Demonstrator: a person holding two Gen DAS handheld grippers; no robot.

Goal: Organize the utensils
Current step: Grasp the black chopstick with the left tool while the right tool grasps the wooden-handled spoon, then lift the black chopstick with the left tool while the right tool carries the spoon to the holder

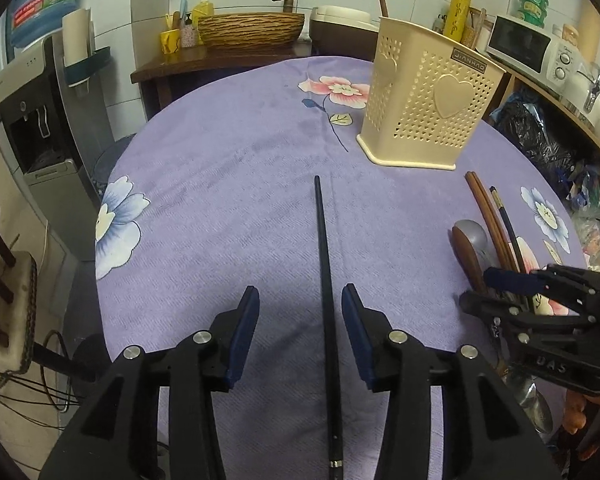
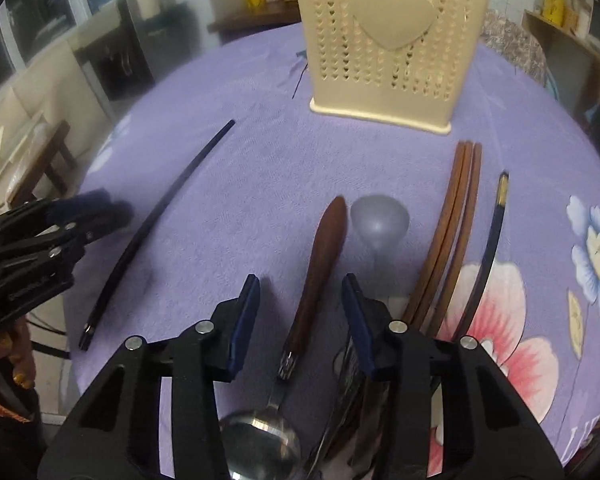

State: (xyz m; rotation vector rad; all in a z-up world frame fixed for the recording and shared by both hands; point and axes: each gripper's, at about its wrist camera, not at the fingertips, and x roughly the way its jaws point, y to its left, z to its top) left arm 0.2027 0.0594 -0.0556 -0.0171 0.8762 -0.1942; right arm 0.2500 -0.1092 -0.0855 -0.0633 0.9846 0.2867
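A cream perforated utensil holder [image 1: 424,108] stands on the purple floral tablecloth [image 1: 228,184]; it also shows in the right wrist view [image 2: 388,40]. My left gripper [image 1: 300,300] is open, its jaws either side of a black chopstick [image 1: 325,264] lying on the cloth. My right gripper [image 2: 300,288] is open over a wooden-handled spoon [image 2: 320,256], whose steel bowl [image 2: 260,444] lies near the camera. Beside it lie a grey spoon [image 2: 378,220], brown chopsticks [image 2: 452,228] and a dark chopstick [image 2: 488,248]. The black chopstick [image 2: 160,232] lies to the left.
A water dispenser [image 1: 40,128] stands left of the table. A wooden side table with a woven bowl [image 1: 252,30] is behind. A microwave [image 1: 528,46] and shelf clutter are at right. The right gripper shows in the left wrist view [image 1: 540,300], the left gripper in the right wrist view [image 2: 40,240].
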